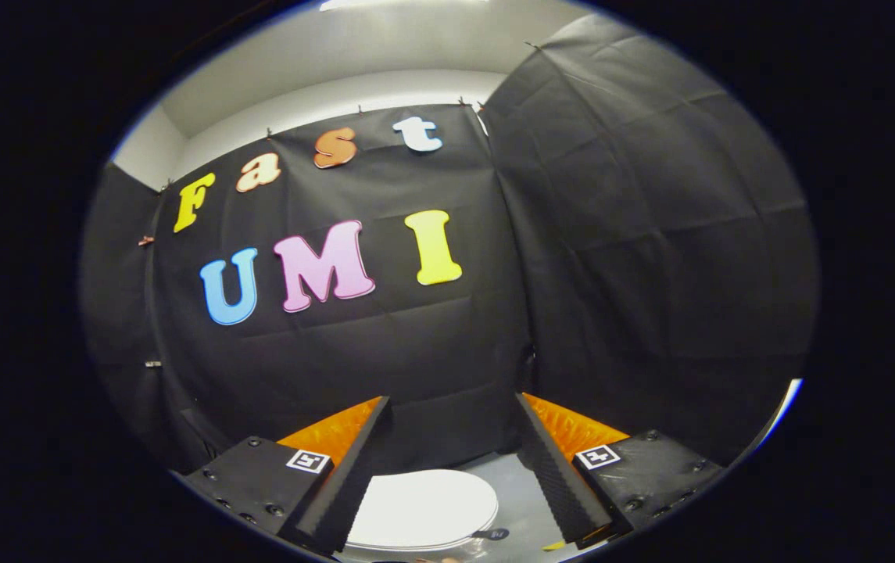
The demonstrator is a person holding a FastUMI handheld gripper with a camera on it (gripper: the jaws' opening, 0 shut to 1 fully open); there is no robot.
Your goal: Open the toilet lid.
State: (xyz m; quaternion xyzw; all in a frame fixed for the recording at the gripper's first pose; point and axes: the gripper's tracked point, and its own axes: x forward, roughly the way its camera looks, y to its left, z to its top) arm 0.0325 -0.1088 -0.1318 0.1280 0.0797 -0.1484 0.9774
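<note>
The white toilet lid (pixel 422 510) lies flat and closed, low down between my two fingers and well below them. My gripper (pixel 453 410) is open, its fingers spread wide with nothing between them, held high above the toilet and pointing at the booth's cloth wall. Only the rounded top of the lid shows; the bowl under it is hidden by the fingers.
Black cloth walls (pixel 650 258) close in ahead and to the right. A grey floor (pixel 521 500) shows beside the toilet. A small dark object (pixel 494 534) lies next to the lid's right rim.
</note>
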